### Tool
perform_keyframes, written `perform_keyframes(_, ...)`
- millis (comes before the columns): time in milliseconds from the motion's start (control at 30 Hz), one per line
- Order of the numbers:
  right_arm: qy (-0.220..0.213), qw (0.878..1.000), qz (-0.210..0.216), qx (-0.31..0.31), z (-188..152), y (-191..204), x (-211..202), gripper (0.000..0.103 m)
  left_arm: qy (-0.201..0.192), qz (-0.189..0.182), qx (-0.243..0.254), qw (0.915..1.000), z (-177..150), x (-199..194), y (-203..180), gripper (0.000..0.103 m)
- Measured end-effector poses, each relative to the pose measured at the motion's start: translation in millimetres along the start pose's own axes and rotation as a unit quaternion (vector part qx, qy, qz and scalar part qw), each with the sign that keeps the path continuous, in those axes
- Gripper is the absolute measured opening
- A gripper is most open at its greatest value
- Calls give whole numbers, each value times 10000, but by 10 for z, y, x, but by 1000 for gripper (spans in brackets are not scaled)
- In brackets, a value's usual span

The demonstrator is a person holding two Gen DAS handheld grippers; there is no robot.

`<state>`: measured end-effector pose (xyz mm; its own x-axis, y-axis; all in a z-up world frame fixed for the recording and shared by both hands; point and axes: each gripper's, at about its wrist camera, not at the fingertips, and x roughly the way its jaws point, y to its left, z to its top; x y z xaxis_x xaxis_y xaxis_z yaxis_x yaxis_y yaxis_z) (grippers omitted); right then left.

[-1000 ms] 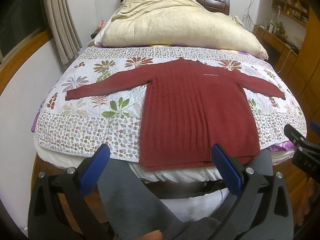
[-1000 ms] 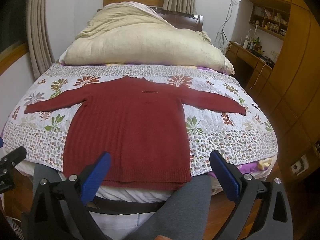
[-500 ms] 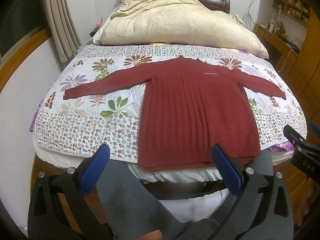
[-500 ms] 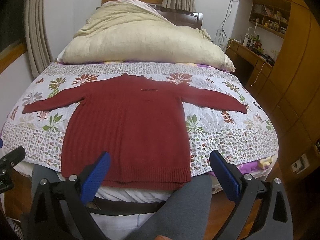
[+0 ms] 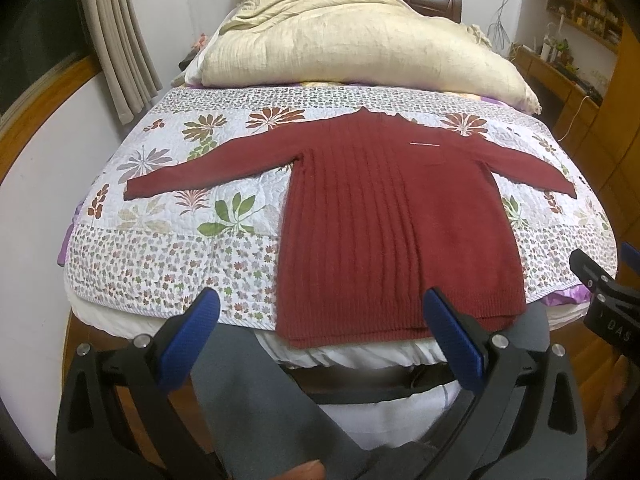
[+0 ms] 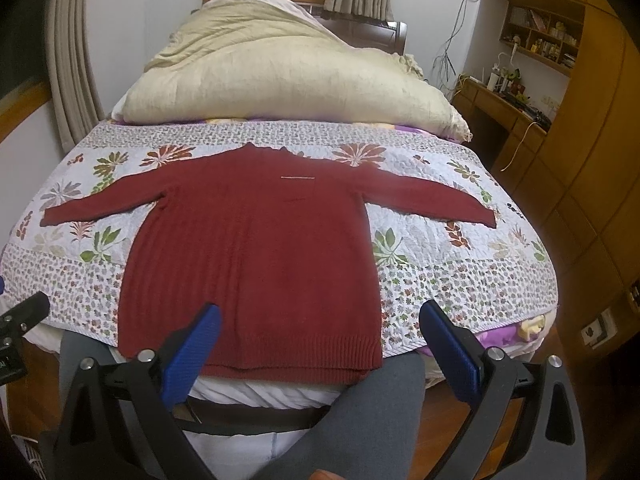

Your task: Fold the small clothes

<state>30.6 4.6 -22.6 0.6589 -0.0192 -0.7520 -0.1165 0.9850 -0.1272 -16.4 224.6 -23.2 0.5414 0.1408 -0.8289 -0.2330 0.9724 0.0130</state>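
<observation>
While both grippers, left and right, hang wide apart (holding nothing), the sweater lies at 12 o'clock, hem nearest, sleeves toward 9 and 3.

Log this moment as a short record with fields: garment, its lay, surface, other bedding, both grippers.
garment: dark red knit sweater
lay: flat, unfolded, both sleeves spread sideways, hem at the near bed edge
surface: floral quilt on the bed
other bedding: cream duvet bunched at the head end
left gripper: jaws open, empty, held short of the hem
right gripper: jaws open, empty, held short of the hem
folding: not started
</observation>
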Motion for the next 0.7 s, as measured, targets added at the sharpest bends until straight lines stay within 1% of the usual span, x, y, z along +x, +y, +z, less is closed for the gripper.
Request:
perform_keyframes(233,40,9999,-82,-52,57,5,94,99,-35,-31,-58,10000,83,163,23,100)
perform_keyframes(400,89,9998,-152,-23,115,-46,215,99,-95,-175,129,9997,126,314,-93,100)
perform_keyframes(500,106,9997,-215,-7,163,-116,341,99,-107,-455,281,9985,151,448,-200,100)
perform_keyframes(567,76,9996,-281,-29,199,-179,446,99,-246,-727,457,9960,172,540,-271,100)
perform_keyframes(600,4,9996,-282,-45,210,-215,493,99,-415,-1024,564,9923,173,603,-319,100)
perform_keyframes(633,-167,9996,-213,-70,222,-275,557,99,-506,-1316,687,9876,174,673,-365,100)
perform_keyframes(667,-339,9993,-11,-140,229,-347,620,99,-493,-1521,794,9839,185,761,-424,100)
perform_keyframes(700,-455,9985,273,-130,250,-474,738,99,-404,-1603,851,9826,199,856,-473,100)
